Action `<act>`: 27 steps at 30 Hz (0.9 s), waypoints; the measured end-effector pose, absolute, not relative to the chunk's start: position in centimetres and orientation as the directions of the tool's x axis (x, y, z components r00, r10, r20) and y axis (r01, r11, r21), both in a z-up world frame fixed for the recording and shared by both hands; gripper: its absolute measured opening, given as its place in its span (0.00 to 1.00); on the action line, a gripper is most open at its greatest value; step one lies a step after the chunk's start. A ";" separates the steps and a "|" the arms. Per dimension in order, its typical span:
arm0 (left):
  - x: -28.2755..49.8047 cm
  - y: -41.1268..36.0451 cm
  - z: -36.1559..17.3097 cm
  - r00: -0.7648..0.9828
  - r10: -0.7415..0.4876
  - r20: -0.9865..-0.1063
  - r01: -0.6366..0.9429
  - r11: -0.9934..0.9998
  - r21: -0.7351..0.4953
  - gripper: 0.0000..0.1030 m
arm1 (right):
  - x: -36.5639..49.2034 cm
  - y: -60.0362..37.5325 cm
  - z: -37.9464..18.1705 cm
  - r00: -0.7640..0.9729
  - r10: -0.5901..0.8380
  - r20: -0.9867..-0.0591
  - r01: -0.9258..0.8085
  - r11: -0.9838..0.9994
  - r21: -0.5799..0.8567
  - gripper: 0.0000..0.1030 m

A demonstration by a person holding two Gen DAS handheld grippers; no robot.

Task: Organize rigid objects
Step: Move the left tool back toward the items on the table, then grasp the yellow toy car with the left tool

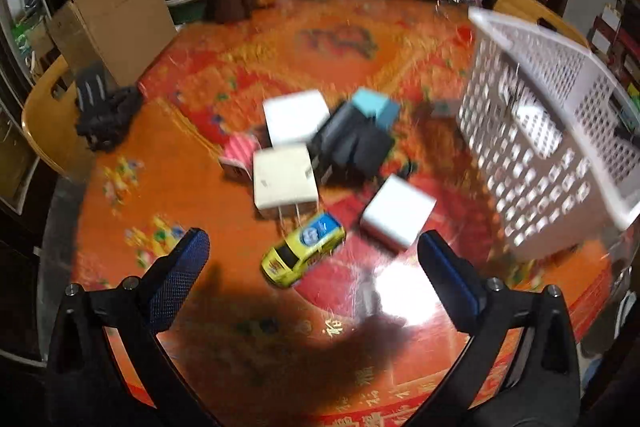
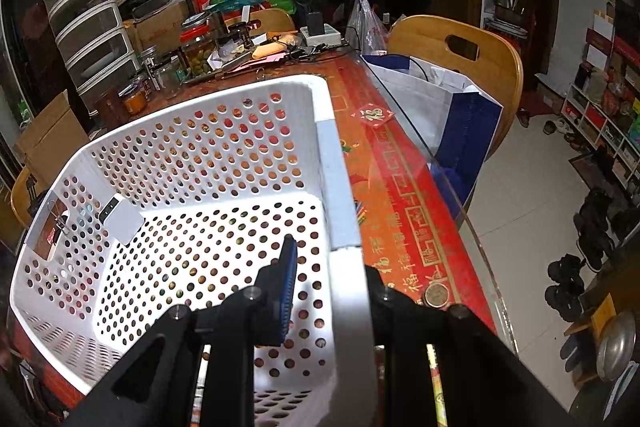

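Blue-padded fingers (image 1: 180,275) of the left gripper (image 1: 312,279) frame the near edge of the left wrist view, spread wide with nothing between them; they tilt down toward the bench (image 1: 160,155), hanging above it and touching nothing. Just beyond the open gap lies a yellow toy car (image 1: 303,255) with a blue roof patch, resting on the red patterned cloth that covers the bench. Behind the car sits a cluster of small rigid objects: a cream adapter (image 1: 285,179) with its prongs toward the car, a white block (image 1: 296,122) behind it, another white block (image 1: 397,211) to the right of the car, a striped pink piece (image 1: 239,157) on the left, dark blocks (image 1: 352,147) in the middle and a teal block (image 1: 376,105) on top of them. This view is blurred, so finer detail cannot be told.

A white perforated basket (image 1: 540,131) stands at the right of the cluster. In the right wrist view the right gripper (image 2: 332,283) points steeply down and is clamped on the basket's near wall (image 2: 344,187), one finger (image 2: 288,291) inside the basket and the other outside. One white block (image 2: 122,221) lies inside the basket at its far left side. A wooden chair (image 2: 460,51) with a white and blue bag (image 2: 440,115) on it stands beyond the bench's edge.
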State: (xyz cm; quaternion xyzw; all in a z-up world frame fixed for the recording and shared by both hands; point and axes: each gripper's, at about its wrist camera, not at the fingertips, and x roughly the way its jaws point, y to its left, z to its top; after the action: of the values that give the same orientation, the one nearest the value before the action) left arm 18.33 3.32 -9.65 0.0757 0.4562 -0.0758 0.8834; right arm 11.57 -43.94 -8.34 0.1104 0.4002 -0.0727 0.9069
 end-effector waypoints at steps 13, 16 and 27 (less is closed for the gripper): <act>21.0 3.2 -16.1 0.522 -0.049 -0.852 0.155 0.987 0.039 0.78 | 11.7 -43.9 -8.2 0.667 -0.058 -0.743 0.230 0.964 0.132 0.19; 21.4 3.6 -16.0 0.517 -0.085 -0.852 0.144 0.990 -0.012 0.57 | 11.7 -43.9 -8.2 0.667 -0.058 -0.742 0.230 0.964 0.131 0.19; 19.1 2.4 -15.3 0.580 -0.063 -0.812 0.162 0.986 0.039 0.29 | 11.7 -43.8 -8.2 0.670 -0.055 -0.741 0.225 0.965 0.132 0.19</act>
State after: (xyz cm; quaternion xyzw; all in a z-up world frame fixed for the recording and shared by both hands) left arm 19.10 2.38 -15.26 0.0546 0.4538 -0.0634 0.8872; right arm 11.69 -43.83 -8.21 0.1067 0.3991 -0.0773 0.9074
